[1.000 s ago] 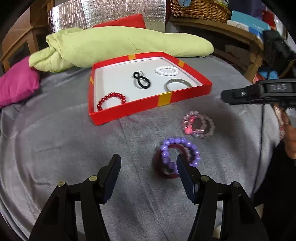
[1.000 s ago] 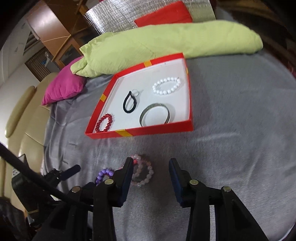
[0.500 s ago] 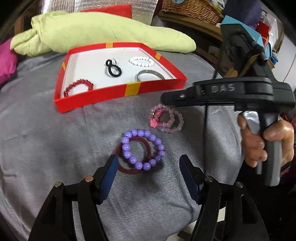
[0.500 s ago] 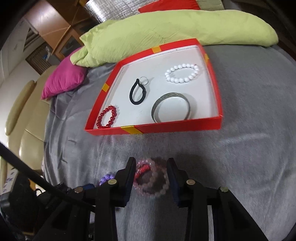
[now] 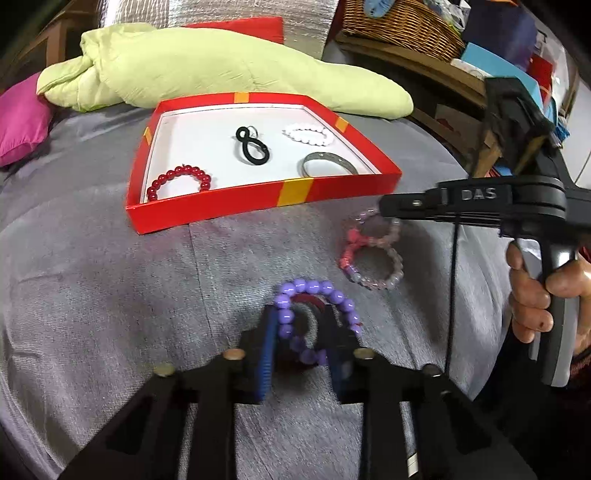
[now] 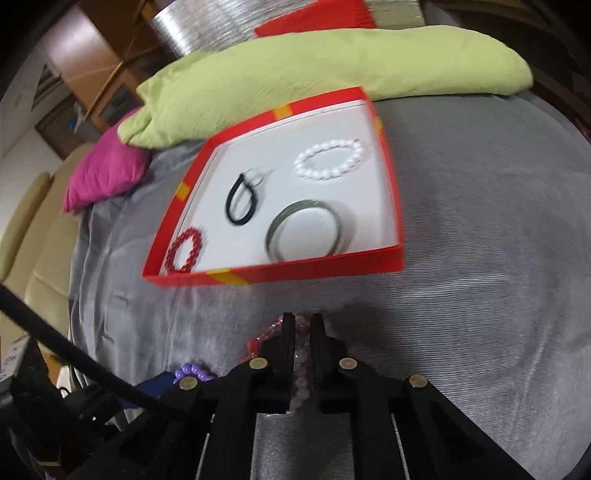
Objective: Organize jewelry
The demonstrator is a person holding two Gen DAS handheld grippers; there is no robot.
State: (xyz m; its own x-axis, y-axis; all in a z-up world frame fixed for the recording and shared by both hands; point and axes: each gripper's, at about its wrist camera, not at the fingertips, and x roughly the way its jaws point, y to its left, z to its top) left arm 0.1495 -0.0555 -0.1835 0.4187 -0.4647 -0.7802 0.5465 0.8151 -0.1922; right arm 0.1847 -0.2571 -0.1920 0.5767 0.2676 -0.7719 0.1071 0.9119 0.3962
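Note:
Beside a dark red ring, a purple bead bracelet [image 5: 314,291] lies on the grey cloth. My left gripper [image 5: 303,332] has its jaws closing on it, pads pressing its near side. A pink and clear bead bracelet [image 5: 373,273] lies to the right, and my right gripper [image 6: 303,332] is shut on its beads [image 6: 301,369]. From the left wrist view the right gripper [image 5: 391,212] reaches in from the right over that bracelet. Behind stands the red box [image 5: 295,192] holding a red bead bracelet [image 5: 179,182], a black hair tie [image 5: 253,146], a white bead bracelet [image 5: 308,133] and a metal bangle [image 5: 328,164].
A green pillow [image 5: 221,70] and a magenta cushion [image 5: 18,122] lie behind the box. At the far right are a wicker basket [image 5: 399,22] and a wooden shelf. A person's hand [image 5: 535,295] holds the right gripper's handle. Grey cloth [image 6: 498,295] stretches right of the box.
Both grippers went from open to closed. The left came down around the purple bracelet and gripped it. The right moved in over the pink bracelet and closed on it.

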